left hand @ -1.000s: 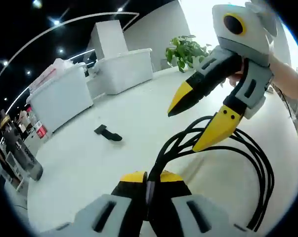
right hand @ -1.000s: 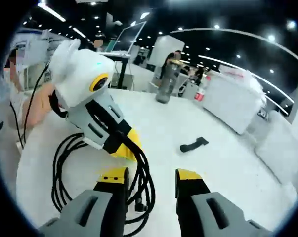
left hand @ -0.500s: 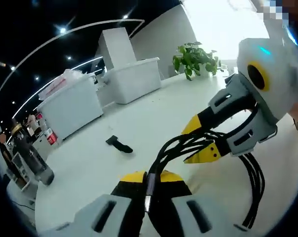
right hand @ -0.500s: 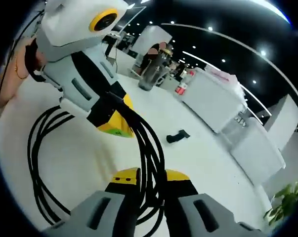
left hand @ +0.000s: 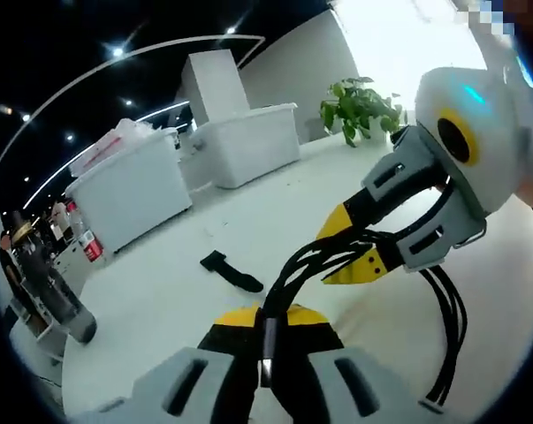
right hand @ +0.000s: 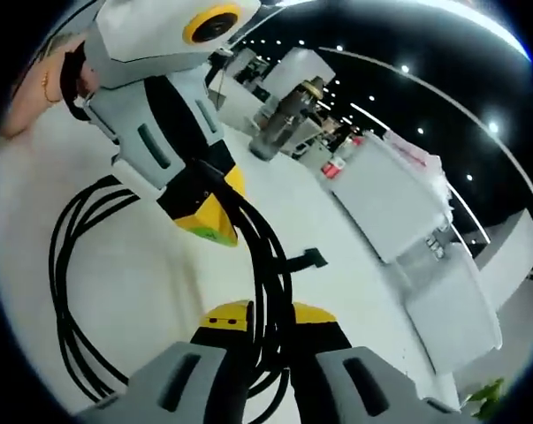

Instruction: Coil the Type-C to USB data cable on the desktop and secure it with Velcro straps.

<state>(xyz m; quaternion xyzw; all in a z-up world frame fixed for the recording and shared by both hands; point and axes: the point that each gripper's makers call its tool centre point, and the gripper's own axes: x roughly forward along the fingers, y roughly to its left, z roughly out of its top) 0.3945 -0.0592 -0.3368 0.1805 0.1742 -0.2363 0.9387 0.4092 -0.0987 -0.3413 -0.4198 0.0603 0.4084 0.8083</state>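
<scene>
The black data cable (left hand: 443, 327) is coiled into several loops above the white desktop (left hand: 160, 318). My left gripper (left hand: 268, 320) is shut on the bundled strands at the coil's near end. My right gripper (left hand: 359, 247) enters the left gripper view from the right and is shut on the same bundle a little farther along. In the right gripper view my right gripper (right hand: 268, 314) clamps the cable (right hand: 67, 291), with my left gripper (right hand: 215, 208) holding it just ahead. A black Velcro strap (left hand: 231, 272) lies flat on the desktop beyond the coil, seen also as the strap (right hand: 308, 260).
White bins (left hand: 133, 190) and a white box (left hand: 248, 141) stand at the desktop's far side, with a potted plant (left hand: 359, 102) behind. A grey bottle (left hand: 58, 305) stands at the left edge. A person's hand (right hand: 45, 88) holds the left gripper.
One second ago my right gripper was open beside the coil; it has since shut on the bundled cable. Both views have shifted a little since; the left gripper has kept its hold.
</scene>
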